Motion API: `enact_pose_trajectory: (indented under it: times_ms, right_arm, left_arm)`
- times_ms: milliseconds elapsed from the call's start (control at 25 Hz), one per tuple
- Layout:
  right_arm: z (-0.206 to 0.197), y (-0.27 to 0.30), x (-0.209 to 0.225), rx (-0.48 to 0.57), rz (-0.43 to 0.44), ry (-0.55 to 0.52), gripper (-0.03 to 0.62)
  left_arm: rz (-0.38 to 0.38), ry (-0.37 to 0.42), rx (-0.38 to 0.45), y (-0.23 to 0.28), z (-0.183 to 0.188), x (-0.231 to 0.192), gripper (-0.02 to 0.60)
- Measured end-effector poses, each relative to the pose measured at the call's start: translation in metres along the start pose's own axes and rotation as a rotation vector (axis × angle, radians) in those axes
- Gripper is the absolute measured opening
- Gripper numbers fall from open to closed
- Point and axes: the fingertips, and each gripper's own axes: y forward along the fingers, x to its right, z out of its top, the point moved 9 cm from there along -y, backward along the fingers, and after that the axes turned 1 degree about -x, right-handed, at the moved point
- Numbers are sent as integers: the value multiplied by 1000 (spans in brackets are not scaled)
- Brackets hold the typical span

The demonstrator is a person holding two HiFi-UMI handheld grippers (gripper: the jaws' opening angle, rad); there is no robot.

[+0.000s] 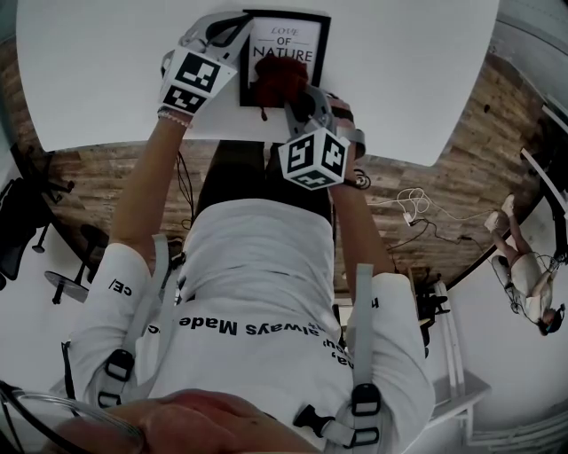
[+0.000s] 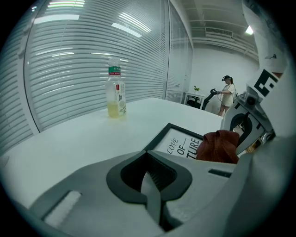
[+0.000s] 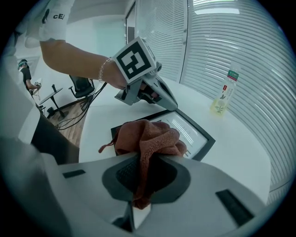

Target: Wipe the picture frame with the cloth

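A black-framed picture with white "LOVE OF NATURE" print (image 1: 286,49) lies flat on the white round-edged table (image 1: 106,71), close to the person's side, with bare tabletop wide open to its left and right. The right gripper (image 3: 141,171) has its jaws clamped on a bunched rust-red knitted cloth (image 3: 148,139), which sits on the frame's nearer half. The left gripper (image 1: 238,25) has its jaws pressed together with nothing between them, and its tips are at the frame's far left corner. Only the gripper views show a clear plastic bottle with a green cap (image 2: 115,92), upright and well apart from the frame. It holds a little yellowish liquid at its bottom.
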Motion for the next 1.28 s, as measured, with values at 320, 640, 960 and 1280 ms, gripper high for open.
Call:
enact_pose_trajectory:
  times_ms: [320, 640, 960, 1280]
  right_arm:
    - [7, -15, 9, 47, -69, -23, 15]
    - [31, -36, 92, 172, -330, 34, 15]
    - [14, 17, 128, 85, -290, 61, 15]
    - [6, 9, 117, 77, -266, 69, 15]
  left_arm:
    - [0, -6, -3, 1, 0, 0, 3]
    - [0, -6, -1, 0, -1, 0, 3]
    - [-4, -12, 1, 1, -3, -1, 3]
    - [-2, -17, 1, 1, -2, -2, 3]
